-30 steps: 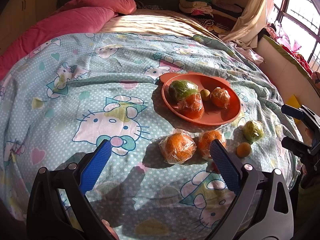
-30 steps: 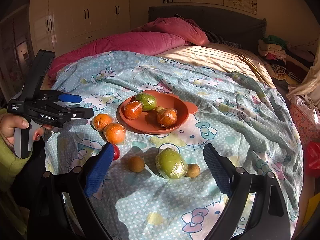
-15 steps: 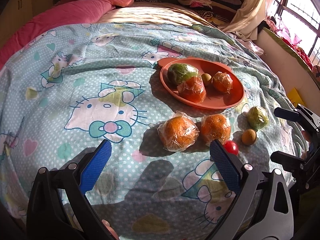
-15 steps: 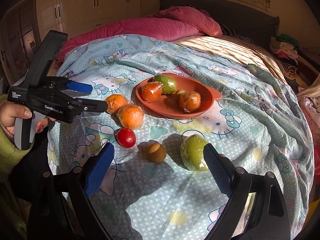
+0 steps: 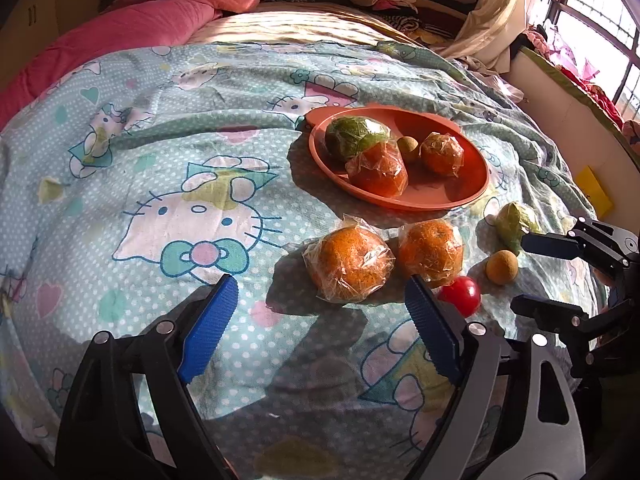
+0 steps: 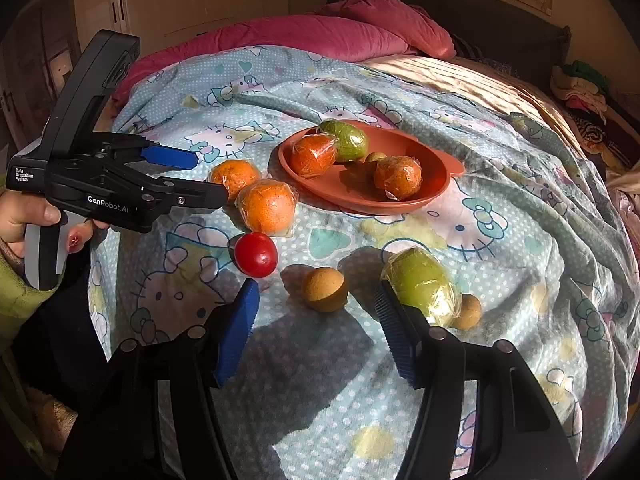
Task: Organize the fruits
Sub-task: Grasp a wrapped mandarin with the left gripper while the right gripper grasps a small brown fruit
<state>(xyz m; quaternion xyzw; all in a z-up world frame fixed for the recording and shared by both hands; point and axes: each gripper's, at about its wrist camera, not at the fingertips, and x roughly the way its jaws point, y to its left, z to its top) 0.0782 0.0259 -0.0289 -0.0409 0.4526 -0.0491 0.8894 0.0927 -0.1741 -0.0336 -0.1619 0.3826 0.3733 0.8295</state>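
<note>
A bed (image 6: 520, 208) under a pale blue cartoon-cat sheet carries an orange plate (image 6: 436, 188) near its middle. Just in front of the plate lie two wrapped oranges (image 6: 268, 208), touching each other. Nearer than those lies a red tomato (image 6: 256, 255). Beside the tomato lie a small brown fruit (image 6: 324, 289), a wrapped green fruit (image 6: 420, 284) and another small brown fruit (image 6: 468, 312). Beyond the plate lies a pink duvet (image 6: 280, 38).

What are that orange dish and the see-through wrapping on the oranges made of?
The orange dish looks like matte moulded plastic: one even colour, a smooth rounded rim, no glaze shine. The wrapping on the nearest orange looks like thin clear plastic film: crinkled, glinting in the sun.
</note>
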